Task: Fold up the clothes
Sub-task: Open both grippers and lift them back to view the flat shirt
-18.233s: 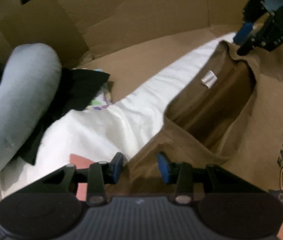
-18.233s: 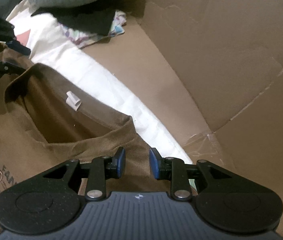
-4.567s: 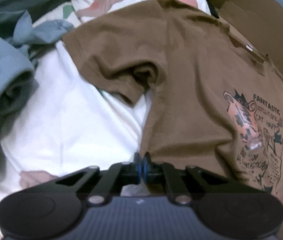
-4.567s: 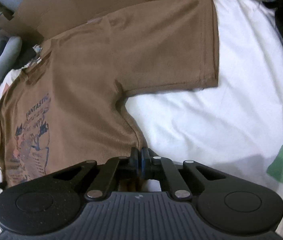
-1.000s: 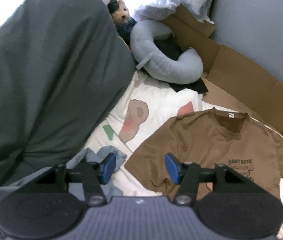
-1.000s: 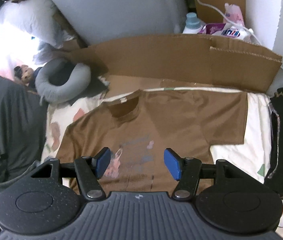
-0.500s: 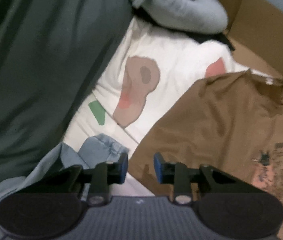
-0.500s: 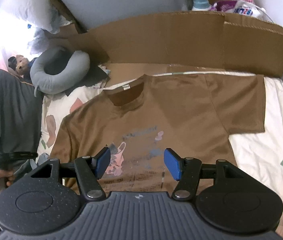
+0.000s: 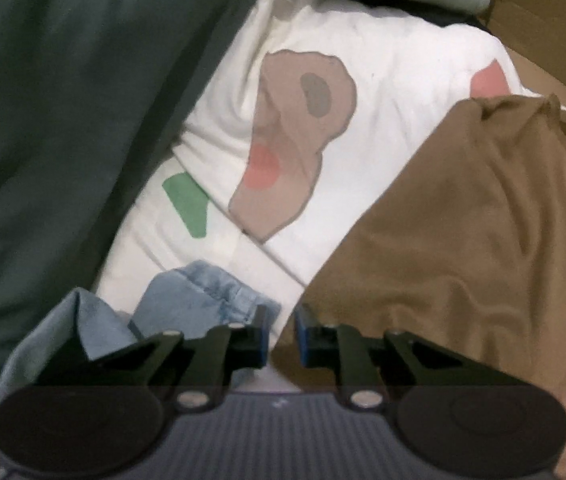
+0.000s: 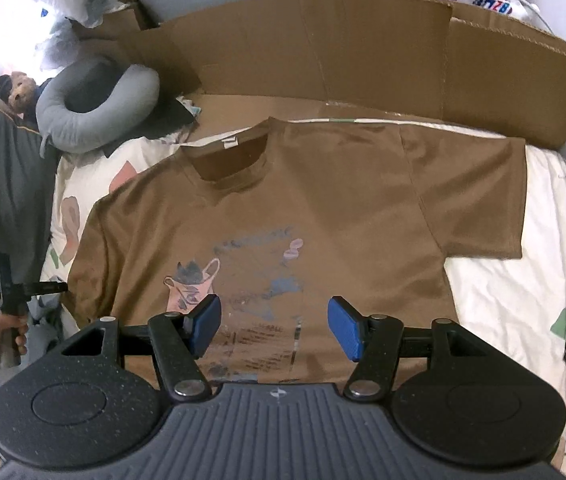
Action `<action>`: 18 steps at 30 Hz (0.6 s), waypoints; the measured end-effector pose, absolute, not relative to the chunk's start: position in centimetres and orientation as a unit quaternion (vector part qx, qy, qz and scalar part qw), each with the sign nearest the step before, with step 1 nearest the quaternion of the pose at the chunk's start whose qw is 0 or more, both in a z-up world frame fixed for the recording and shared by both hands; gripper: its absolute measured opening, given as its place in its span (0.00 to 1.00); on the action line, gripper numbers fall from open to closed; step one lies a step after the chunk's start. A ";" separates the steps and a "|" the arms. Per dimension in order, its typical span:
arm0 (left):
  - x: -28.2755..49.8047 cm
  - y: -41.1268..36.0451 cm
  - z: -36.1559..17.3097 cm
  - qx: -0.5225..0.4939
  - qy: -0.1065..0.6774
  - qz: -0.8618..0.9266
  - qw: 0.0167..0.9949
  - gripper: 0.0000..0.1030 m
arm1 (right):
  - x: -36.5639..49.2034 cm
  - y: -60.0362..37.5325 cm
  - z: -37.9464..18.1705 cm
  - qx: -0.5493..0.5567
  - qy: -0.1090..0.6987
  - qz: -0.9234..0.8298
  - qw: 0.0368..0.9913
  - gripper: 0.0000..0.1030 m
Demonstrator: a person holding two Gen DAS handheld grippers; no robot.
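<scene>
Beneath right hand-held gripper, brown T-shirt.

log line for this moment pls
left gripper: closing at brown t-shirt sleeve edge | right gripper: open above shirt | shirt: flat, unfolded

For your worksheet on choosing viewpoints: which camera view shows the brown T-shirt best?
The right wrist view: the brown T-shirt lies spread flat, with collar, both sleeves and chest print visible. The left wrist view shows only one sleeve, part of the body and the print's edge.
</scene>
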State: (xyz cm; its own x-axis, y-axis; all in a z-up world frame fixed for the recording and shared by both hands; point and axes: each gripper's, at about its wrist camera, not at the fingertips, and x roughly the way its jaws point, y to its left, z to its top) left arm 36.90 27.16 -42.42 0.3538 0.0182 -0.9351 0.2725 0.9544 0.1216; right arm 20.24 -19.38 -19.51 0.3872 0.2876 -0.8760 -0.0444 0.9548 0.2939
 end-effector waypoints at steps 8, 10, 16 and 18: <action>35.7 27.5 -43.7 0.127 0.546 -0.098 0.822 0.18 | 20.1 -19.4 -21.7 0.112 0.564 0.102 0.812 0.64; 35.5 27.9 -43.9 0.117 0.543 -0.094 0.826 0.26 | 20.0 -19.1 -22.2 0.108 0.570 0.102 0.808 0.64; 35.0 29.0 -44.2 0.080 0.537 -0.081 0.836 0.34 | 19.9 -18.2 -22.1 0.102 0.569 0.110 0.809 0.64; 34.7 28.9 -44.2 0.083 0.534 -0.082 0.838 0.34 | 20.0 -18.0 -22.2 0.100 0.570 0.110 0.808 0.64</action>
